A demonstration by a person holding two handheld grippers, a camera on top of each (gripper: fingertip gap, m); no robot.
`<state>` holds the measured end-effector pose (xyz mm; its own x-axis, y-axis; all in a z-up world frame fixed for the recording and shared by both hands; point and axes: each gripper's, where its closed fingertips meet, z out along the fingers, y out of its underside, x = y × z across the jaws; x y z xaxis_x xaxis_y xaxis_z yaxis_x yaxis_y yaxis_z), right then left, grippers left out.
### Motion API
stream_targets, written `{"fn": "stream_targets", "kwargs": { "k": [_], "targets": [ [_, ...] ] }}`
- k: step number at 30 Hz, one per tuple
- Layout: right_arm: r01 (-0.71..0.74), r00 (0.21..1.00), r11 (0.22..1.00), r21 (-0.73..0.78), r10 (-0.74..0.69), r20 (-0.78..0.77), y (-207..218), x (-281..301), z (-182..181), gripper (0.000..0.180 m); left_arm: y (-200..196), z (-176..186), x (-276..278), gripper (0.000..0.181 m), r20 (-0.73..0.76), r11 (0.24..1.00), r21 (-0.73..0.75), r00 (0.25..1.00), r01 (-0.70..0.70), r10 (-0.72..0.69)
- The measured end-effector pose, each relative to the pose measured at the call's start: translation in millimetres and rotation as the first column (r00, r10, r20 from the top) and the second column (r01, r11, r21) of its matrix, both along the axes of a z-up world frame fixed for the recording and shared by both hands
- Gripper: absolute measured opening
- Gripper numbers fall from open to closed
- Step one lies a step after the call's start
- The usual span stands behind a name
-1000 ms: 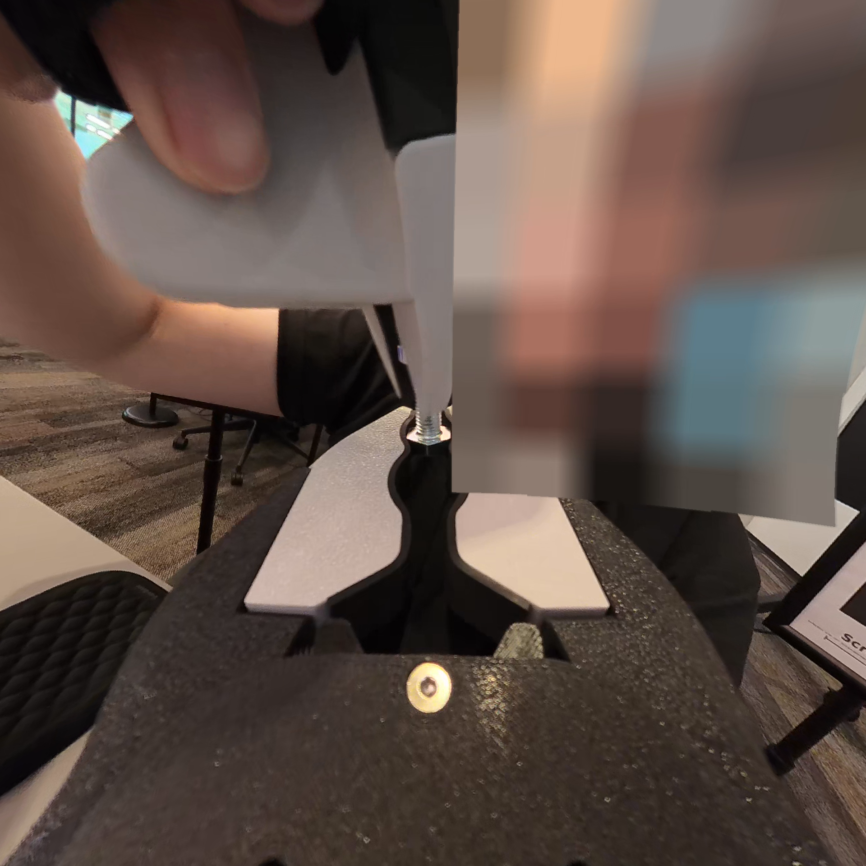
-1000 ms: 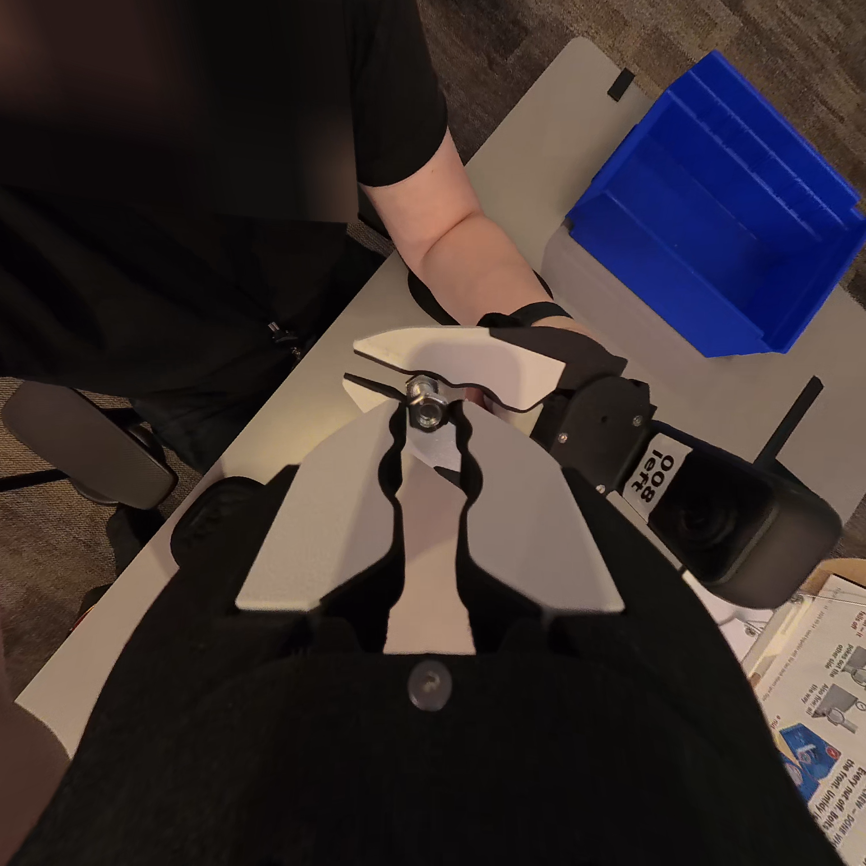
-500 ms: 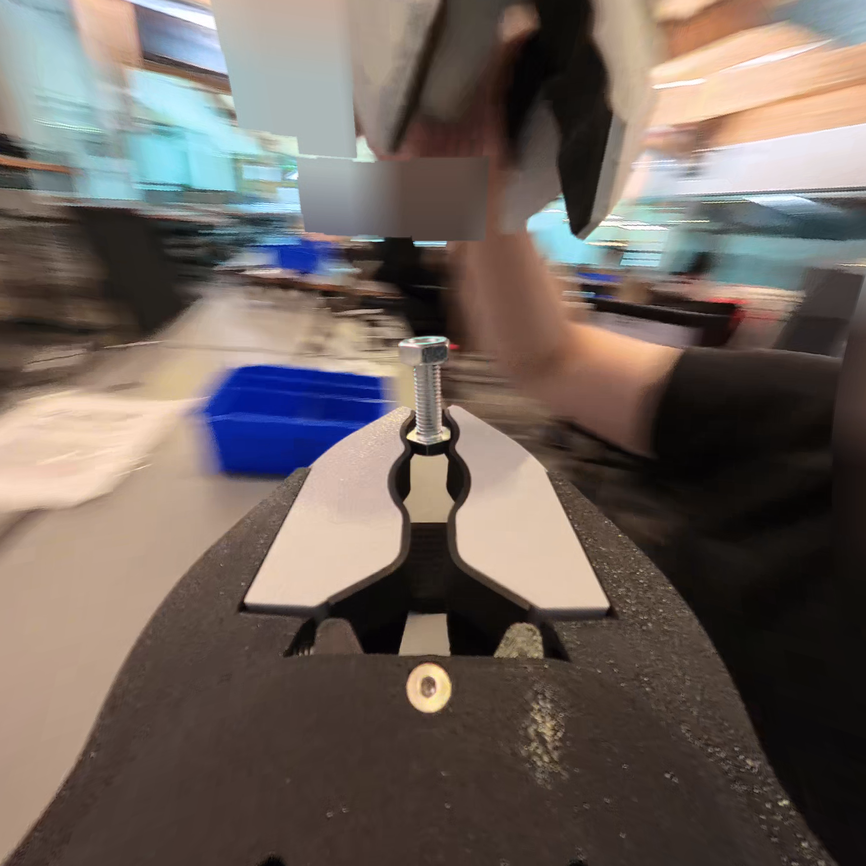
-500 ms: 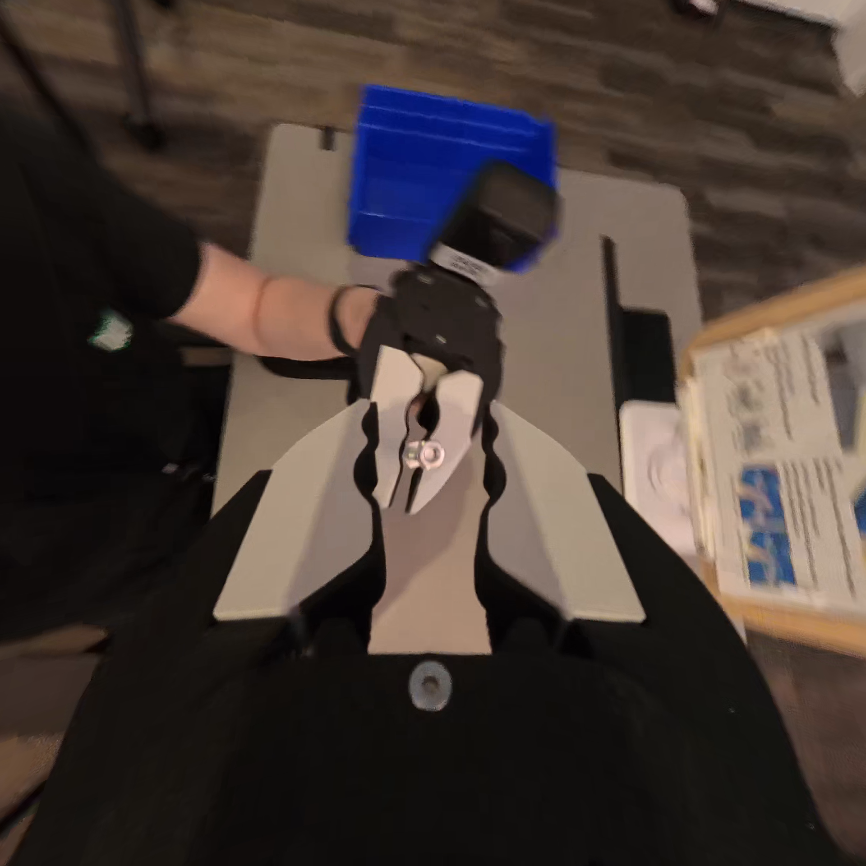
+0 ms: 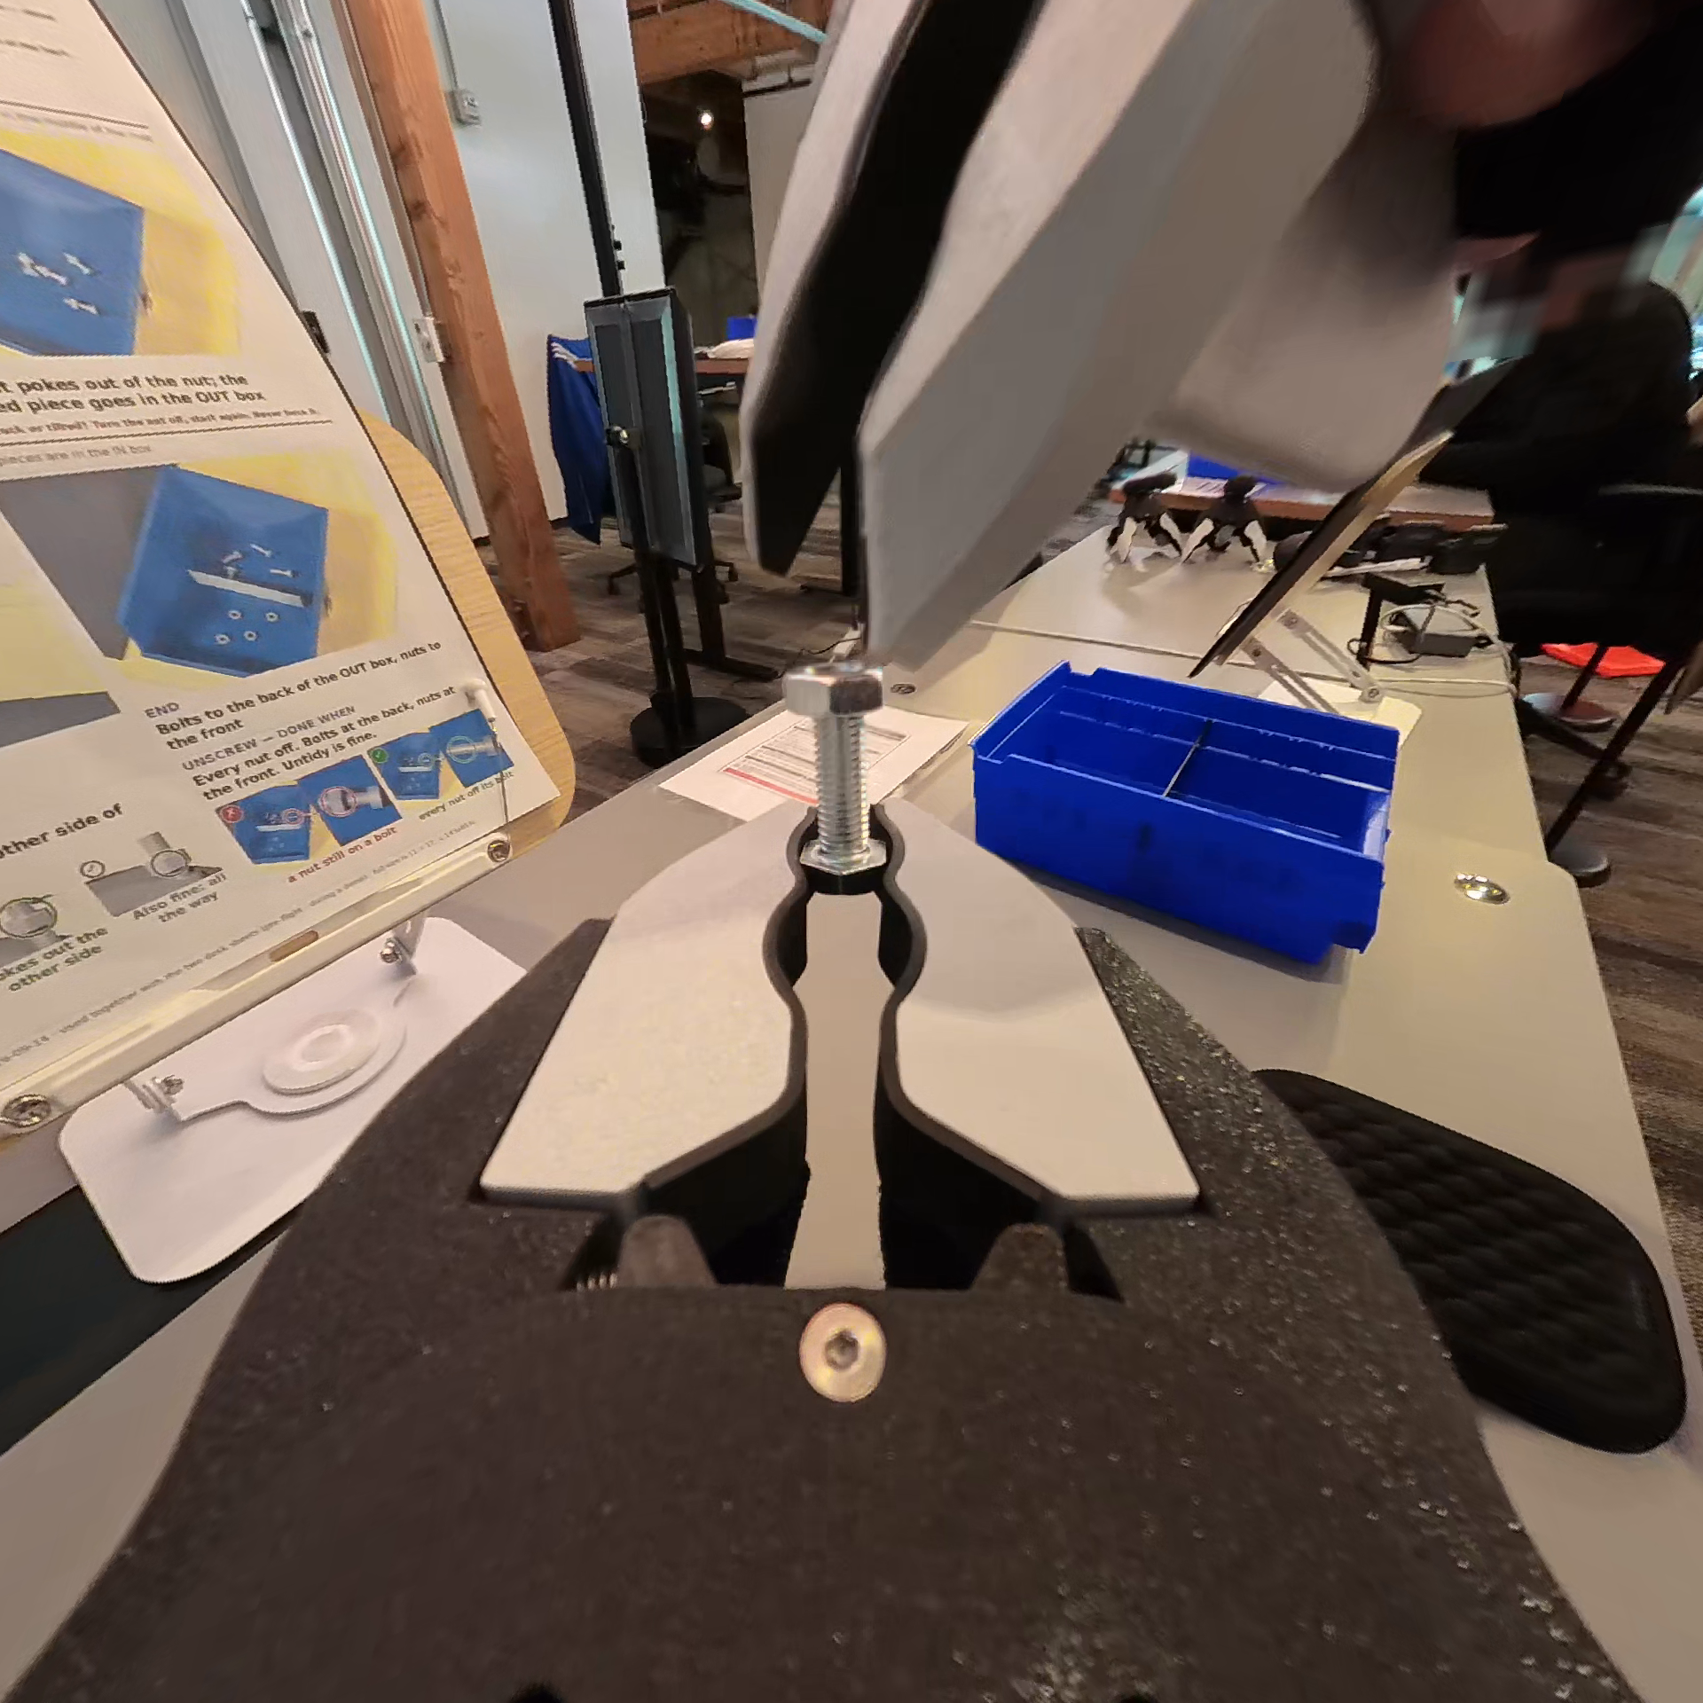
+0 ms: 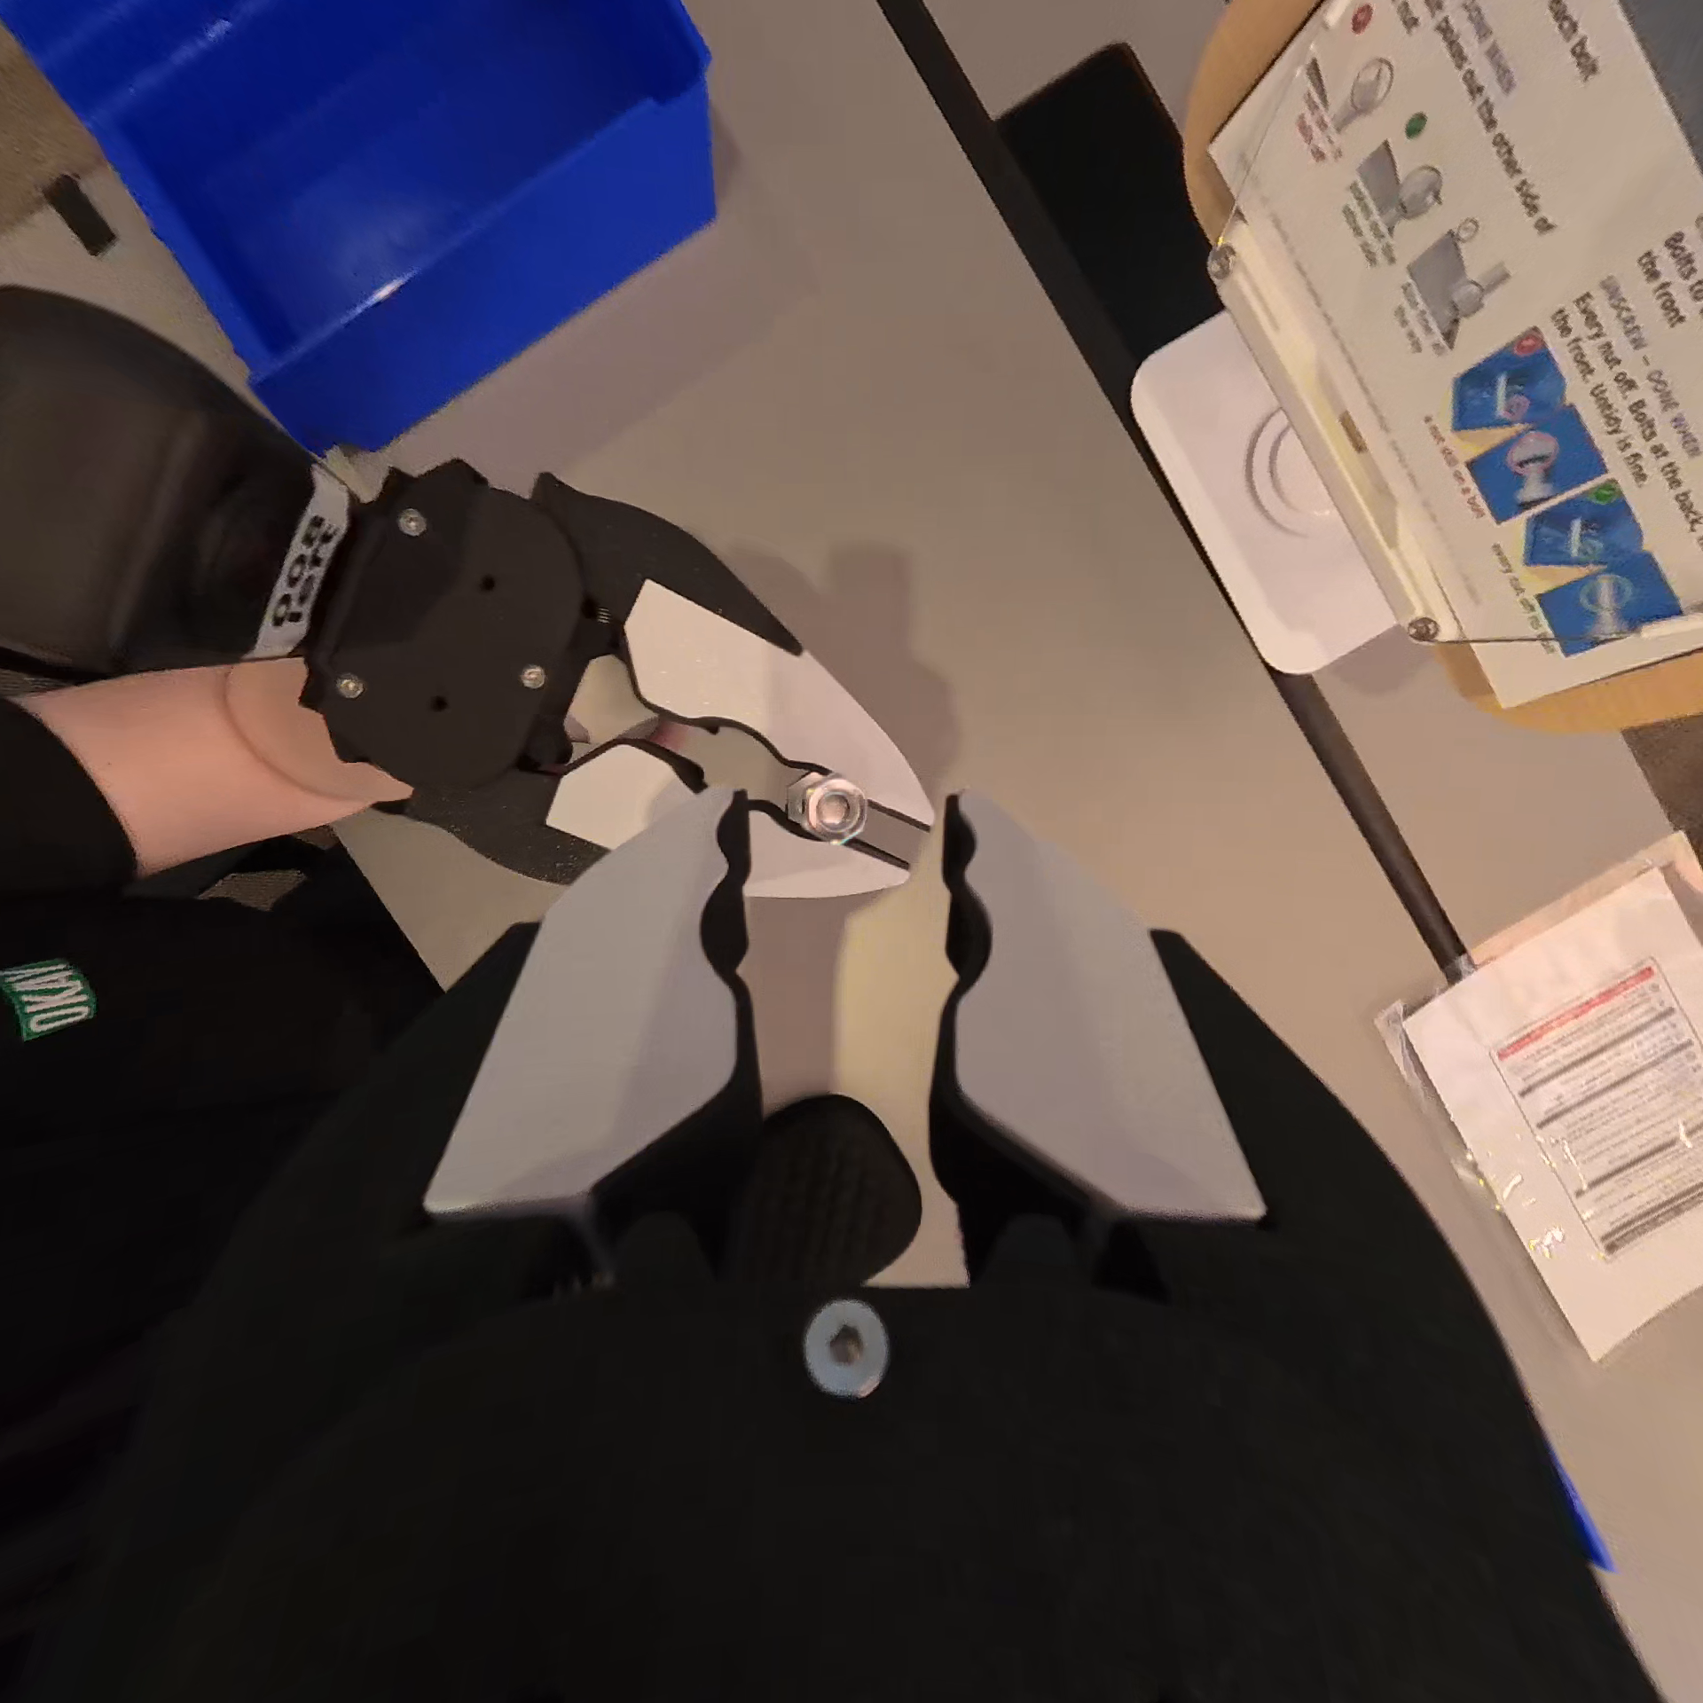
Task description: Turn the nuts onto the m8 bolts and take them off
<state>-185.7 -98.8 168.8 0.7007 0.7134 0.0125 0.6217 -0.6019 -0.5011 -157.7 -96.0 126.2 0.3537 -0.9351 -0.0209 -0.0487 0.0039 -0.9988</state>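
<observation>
My left gripper (image 5: 840, 827) is shut on a hex nut (image 5: 840, 855) at its fingertips. A silver M8 bolt (image 5: 839, 774) stands upright through the nut, head up. My right gripper (image 6: 843, 809) is open and empty, pointing straight down over the bolt head (image 6: 829, 811), which lies between its fingertips. In the left wrist view the right gripper's fingers (image 5: 1014, 322) hang just above the bolt head, one tip almost at it. The left gripper's fingers (image 6: 783, 700) also show in the right wrist view, held by a hand.
A blue divided bin (image 5: 1180, 811) stands on the grey table (image 5: 1438, 995), also in the right wrist view (image 6: 369, 184). An instruction board on a stand (image 5: 230, 645) is at the left. A printed sheet (image 6: 1585, 1133) and a black pad (image 5: 1493, 1272) lie on the table. Spacing between my two grippers at the tips: around 5 cm.
My right gripper was shut on the bolt head; it has opened and now hangs above it. Both grippers swung round over the table. The left gripper still holds the nut.
</observation>
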Motion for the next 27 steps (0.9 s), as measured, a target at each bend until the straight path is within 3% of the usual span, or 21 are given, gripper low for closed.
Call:
{"fn": "stream_targets", "kwargs": {
  "k": [12,16,21,24,27],
  "targets": [
    [-0.003,1.0,0.995,-0.101,0.002,-0.013,-2.3,-3.7,-14.7,0.032,1.3,-0.9,-1.3,0.01,-0.017,1.0,0.006,1.0,-0.019,0.019],
    [-0.016,1.0,0.992,-0.124,0.014,-0.023,-4.3,-4.4,-17.9,0.016,0.1,-1.3,-0.9,0.01,-0.024,1.0,0.01,1.0,-0.017,0.017],
    [-0.038,0.999,0.991,-0.129,0.038,-0.006,-7.1,-2.7,-18.4,0.015,-2.6,-1.8,-0.2,0.01,-0.032,1.0,0.008,0.999,0.0,0.0],
    [-0.097,0.995,0.987,-0.129,0.101,0.024,-12.5,-2.0,-18.4,0.014,-9.1,-2.2,1.4,0.01,-0.036,0.999,-0.002,0.998,0.053,-0.053],
    [-0.287,0.954,0.952,-0.107,0.294,0.064,-29.2,-4.0,-15.4,0.014,-31.6,0.7,1.3,0.01,-0.015,0.966,-0.058,0.968,0.25,-0.252]
  ]
}}
